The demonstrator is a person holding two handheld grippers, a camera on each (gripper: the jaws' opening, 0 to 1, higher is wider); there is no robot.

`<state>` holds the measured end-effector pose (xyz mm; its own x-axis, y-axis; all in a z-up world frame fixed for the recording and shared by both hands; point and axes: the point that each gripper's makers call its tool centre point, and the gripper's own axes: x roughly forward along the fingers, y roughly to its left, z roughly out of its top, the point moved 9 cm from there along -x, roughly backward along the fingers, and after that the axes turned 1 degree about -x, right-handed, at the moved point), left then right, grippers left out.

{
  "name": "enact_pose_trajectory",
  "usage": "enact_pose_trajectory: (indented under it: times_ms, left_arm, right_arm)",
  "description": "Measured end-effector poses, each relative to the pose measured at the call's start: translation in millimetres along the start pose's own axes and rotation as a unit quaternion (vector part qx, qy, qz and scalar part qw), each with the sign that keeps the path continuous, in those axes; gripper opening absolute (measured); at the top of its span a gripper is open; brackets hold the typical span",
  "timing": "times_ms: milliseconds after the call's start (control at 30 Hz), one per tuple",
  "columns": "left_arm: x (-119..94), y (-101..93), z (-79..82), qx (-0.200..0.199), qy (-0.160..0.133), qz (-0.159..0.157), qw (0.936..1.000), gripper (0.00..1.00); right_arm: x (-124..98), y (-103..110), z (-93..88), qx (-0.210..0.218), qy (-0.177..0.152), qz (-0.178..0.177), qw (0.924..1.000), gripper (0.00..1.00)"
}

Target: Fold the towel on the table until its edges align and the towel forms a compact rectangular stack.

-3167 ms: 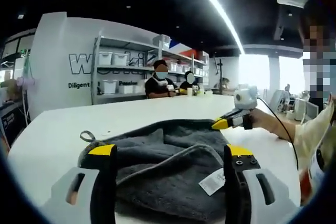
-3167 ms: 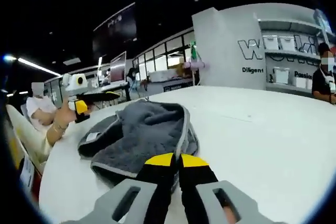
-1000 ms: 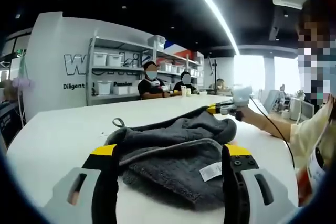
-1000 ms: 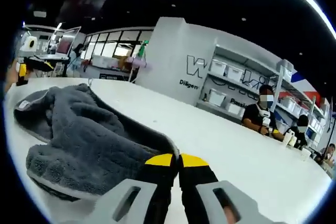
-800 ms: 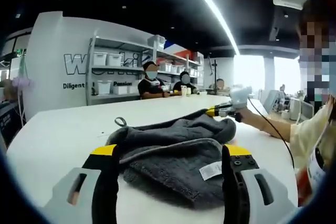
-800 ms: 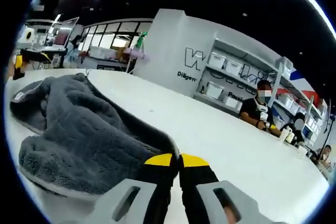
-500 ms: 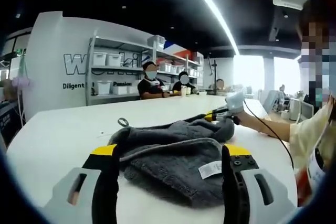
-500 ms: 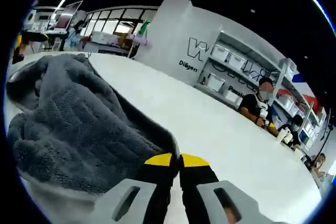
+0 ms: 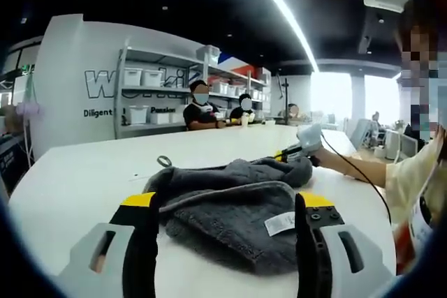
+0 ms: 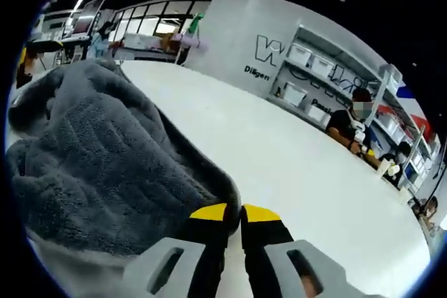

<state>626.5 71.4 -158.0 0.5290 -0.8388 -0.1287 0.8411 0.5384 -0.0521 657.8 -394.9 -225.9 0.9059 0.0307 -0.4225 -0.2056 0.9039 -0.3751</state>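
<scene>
A dark grey towel (image 9: 230,211) lies bunched and partly folded over on the white table (image 9: 77,172), with a white label (image 9: 279,223) near its front right and a hanging loop (image 9: 164,161) at its far left. My left gripper (image 9: 227,200) is open, its yellow-tipped jaws standing wide on either side of the towel's near part. In the left gripper view the right gripper (image 9: 292,153) sits low at the towel's far right corner, held by a hand. In the right gripper view the towel (image 10: 105,165) spreads to the left, and its piped edge runs into my right gripper (image 10: 241,213), which is shut on it.
The table (image 10: 307,172) stretches wide and bare beyond the towel. Two people (image 9: 201,106) sit at its far end in front of shelves with white bins (image 9: 143,95). A light sleeve (image 9: 412,179) and a black cable (image 9: 363,172) are at the right.
The right gripper has sunk toward the table with the towel edge, flattening the folded-over layer. The left gripper has stayed open in the same place.
</scene>
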Motion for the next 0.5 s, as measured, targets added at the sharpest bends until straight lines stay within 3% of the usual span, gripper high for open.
enact_pose_trajectory:
  times_ms: [233,500]
  left_arm:
    - [1.1,-0.1,-2.0,-0.001,0.005,0.001,1.0000,0.78]
    - [1.8,0.0,-2.7,-0.002,0.006,0.000,1.0000,0.78]
  right_arm:
    - [0.7,0.1,0.1,-0.004,0.000,0.003,1.0000,0.05]
    - [-7.1,-4.7,2.8,0.002,0.002,-0.006,1.0000,0.20]
